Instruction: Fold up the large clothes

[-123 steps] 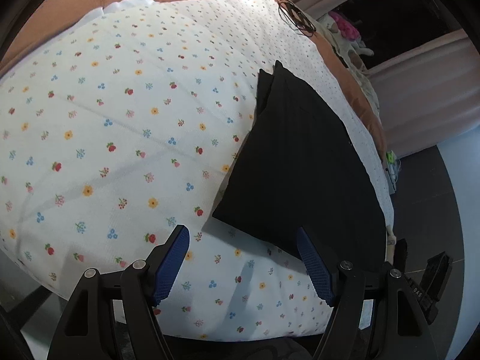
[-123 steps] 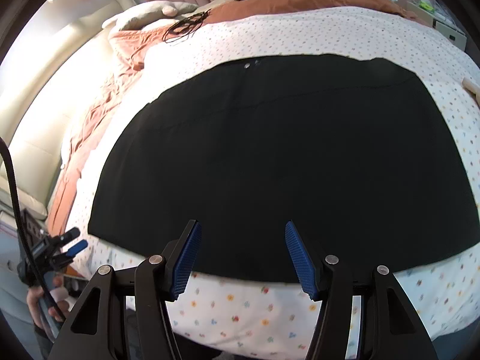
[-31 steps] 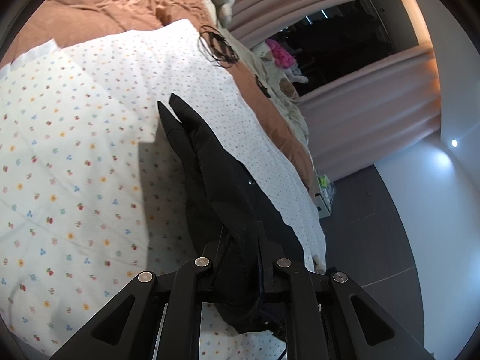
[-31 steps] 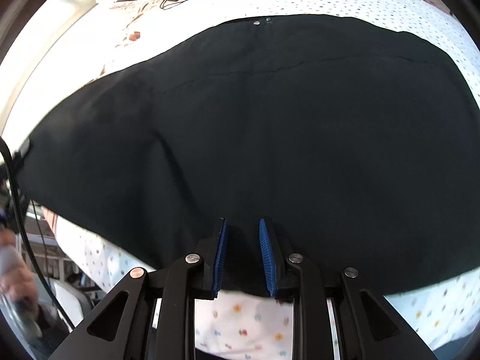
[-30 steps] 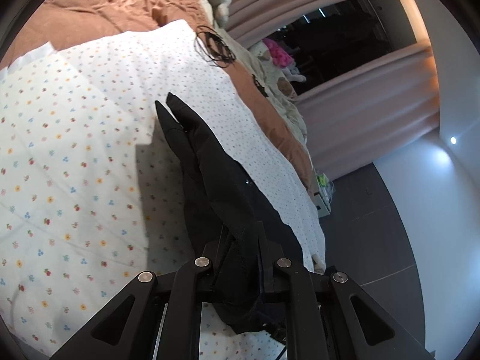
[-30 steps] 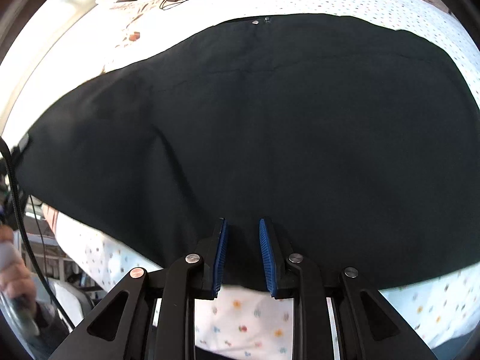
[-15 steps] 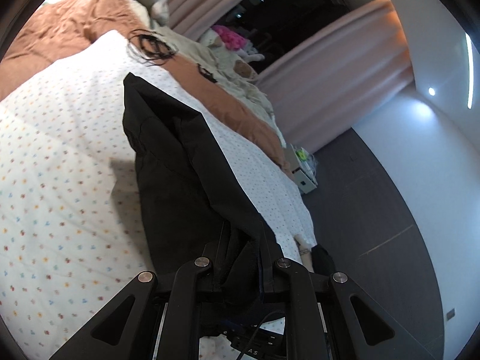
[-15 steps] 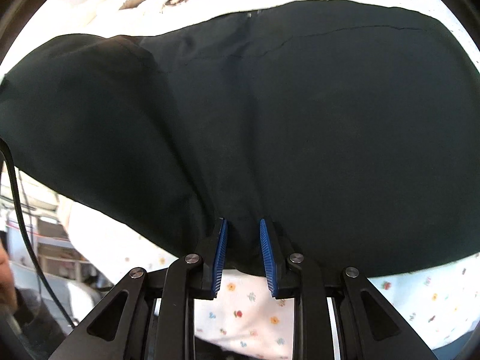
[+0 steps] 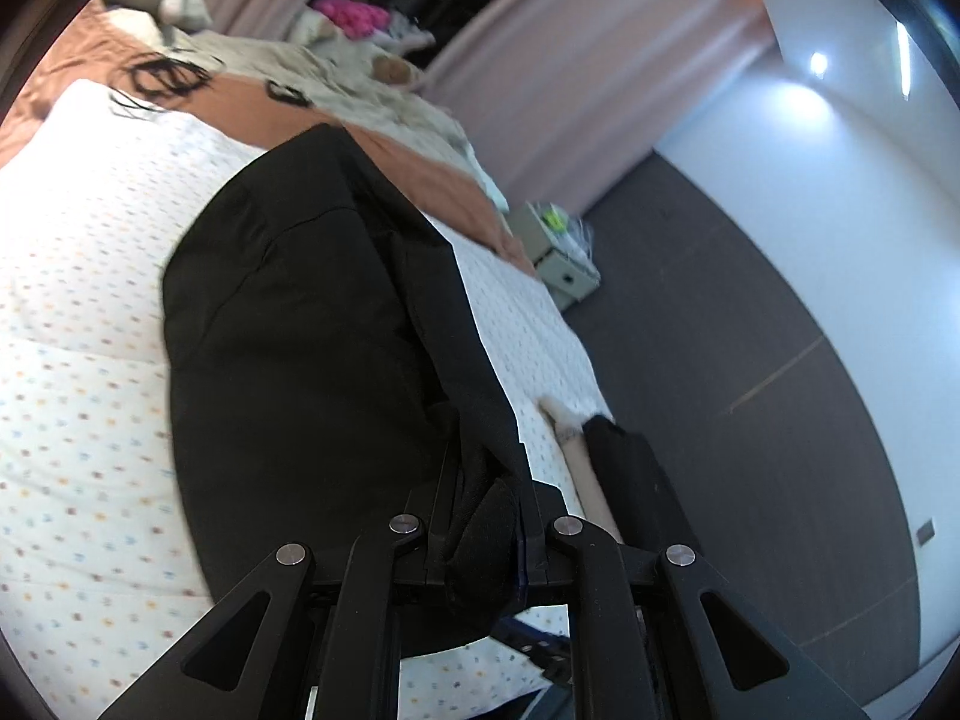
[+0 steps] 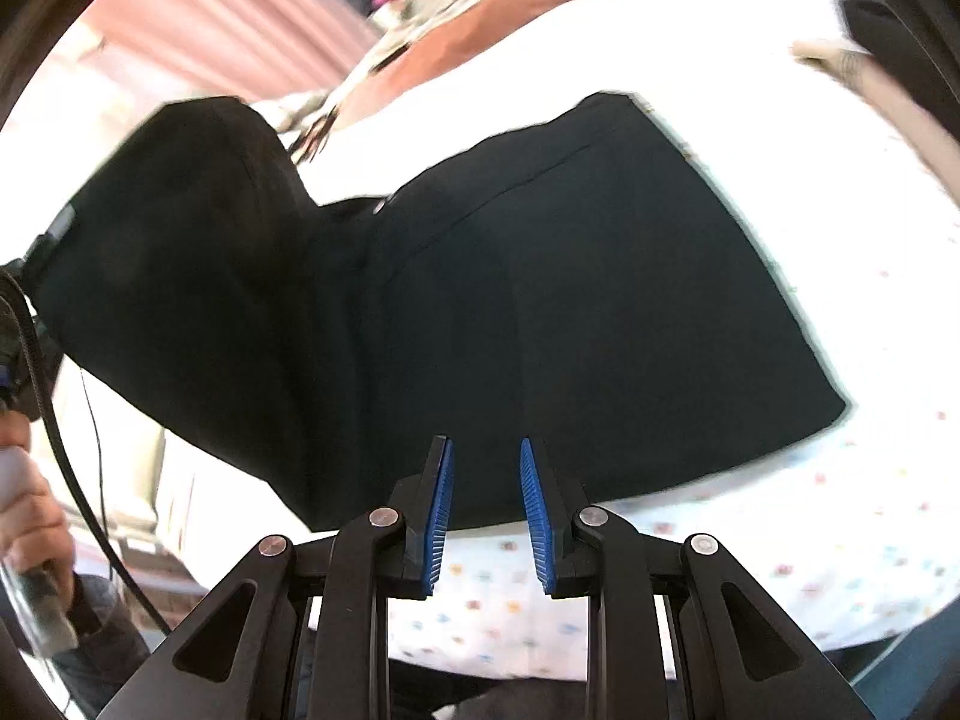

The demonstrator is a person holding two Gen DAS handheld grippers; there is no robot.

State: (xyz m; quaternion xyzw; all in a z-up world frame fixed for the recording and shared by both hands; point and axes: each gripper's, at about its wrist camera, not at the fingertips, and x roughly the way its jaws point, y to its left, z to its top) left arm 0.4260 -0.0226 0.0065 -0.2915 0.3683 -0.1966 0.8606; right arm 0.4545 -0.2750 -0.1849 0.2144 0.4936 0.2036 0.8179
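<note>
A large black garment (image 9: pixel 300 330) lies on a white flower-print sheet (image 9: pixel 78 276) on a bed. My left gripper (image 9: pixel 486 516) is shut on a bunched corner of the garment and holds it lifted, so the cloth hangs down to the bed. In the right wrist view the garment (image 10: pixel 570 312) spreads ahead, its left part raised (image 10: pixel 180 252). My right gripper (image 10: pixel 485 480) is shut on the garment's near edge, the blue pads (image 10: pixel 438 504) a little apart with cloth between them.
A brown blanket (image 9: pixel 420 162), a black cable coil (image 9: pixel 162 75) and soft toys (image 9: pixel 354 15) lie at the bed's far end. A small cabinet (image 9: pixel 564 264) stands on the dark floor beside pink curtains (image 9: pixel 570 90). A person's hand (image 10: pixel 30 516) shows at left.
Both grippers closed on the garment's near edge after being open. My left gripper has lifted its corner up and over the bed; the garment's left part now stands raised.
</note>
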